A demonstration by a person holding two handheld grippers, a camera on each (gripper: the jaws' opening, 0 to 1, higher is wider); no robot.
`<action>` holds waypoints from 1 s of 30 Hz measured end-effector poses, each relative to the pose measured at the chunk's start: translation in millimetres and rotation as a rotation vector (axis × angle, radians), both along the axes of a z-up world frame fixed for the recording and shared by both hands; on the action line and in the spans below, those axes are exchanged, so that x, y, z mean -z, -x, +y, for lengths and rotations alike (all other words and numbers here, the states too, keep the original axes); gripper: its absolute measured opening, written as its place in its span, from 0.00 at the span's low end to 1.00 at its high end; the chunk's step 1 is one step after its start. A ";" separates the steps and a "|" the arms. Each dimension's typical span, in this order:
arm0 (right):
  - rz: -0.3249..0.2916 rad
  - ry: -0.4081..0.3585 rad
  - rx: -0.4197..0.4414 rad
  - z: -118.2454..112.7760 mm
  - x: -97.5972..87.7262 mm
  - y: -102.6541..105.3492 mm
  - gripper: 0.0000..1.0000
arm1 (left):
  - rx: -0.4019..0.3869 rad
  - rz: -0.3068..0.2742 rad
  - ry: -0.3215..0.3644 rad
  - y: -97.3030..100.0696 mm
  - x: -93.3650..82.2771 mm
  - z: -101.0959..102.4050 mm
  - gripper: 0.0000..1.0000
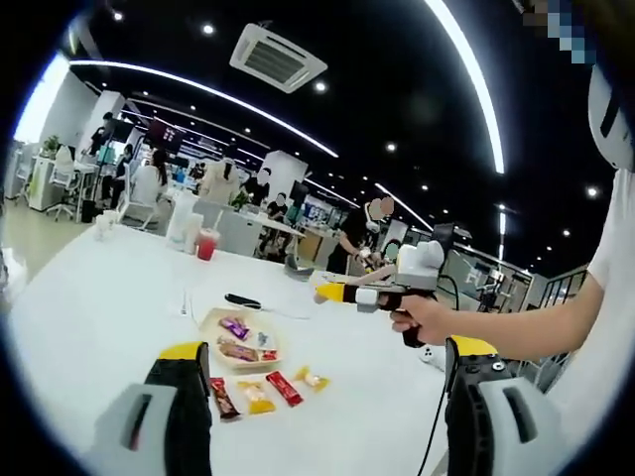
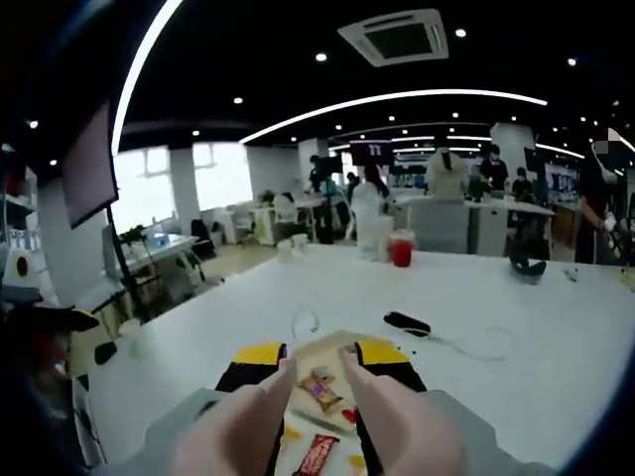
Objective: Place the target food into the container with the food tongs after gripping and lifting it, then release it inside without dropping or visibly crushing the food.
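Over the white worktop, seen from the left gripper view, the left tool hangs with its two yellow-tipped jaws wide apart and nothing between them; below and ahead of it sits a pale shallow tray with a few wrapped snacks in it; just beside the tray, on the side nearer the tool, four more wrapped pieces lie in a row on the bare worktop: a dark red bar, a yellow one, a red one and a small yellow sweet; beyond the tray lies a black object with a cord, and farther off stands a red cup; to the right of the tray a person's hand holds the right tool out above the worktop, and from here I cannot tell how its jaws stand.

From the right gripper view, the right tool points down at the same tray; its jaws stand apart, gripping nothing, with the tray framed between them; a red wrapped bar lies nearer than the tray; the black object and red cup lie beyond it.

I can make out no tongs; to my eye the job is barely begun: nothing is gripped or lifted, so the grasp, the carry and the gentle release all remain.
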State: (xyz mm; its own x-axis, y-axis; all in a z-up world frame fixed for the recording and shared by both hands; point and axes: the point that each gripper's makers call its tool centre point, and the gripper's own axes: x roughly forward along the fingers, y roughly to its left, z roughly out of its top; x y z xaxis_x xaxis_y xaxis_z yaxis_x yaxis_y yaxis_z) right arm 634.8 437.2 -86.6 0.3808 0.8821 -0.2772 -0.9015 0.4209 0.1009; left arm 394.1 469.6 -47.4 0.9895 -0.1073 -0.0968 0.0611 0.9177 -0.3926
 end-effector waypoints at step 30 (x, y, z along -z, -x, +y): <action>-0.010 0.048 0.037 -25.3 12.4 -3.0 0.27 | 0.048 -0.028 -0.014 -6.8 -11.7 -17.1 0.99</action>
State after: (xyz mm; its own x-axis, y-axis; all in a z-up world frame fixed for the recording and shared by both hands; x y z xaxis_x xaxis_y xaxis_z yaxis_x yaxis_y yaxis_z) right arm 637.8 411.8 -98.9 0.4155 0.8533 -0.3151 -0.8863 0.4577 0.0710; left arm 401.0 452.5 -35.7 0.9856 -0.1538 -0.0707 0.1163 0.9188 -0.3772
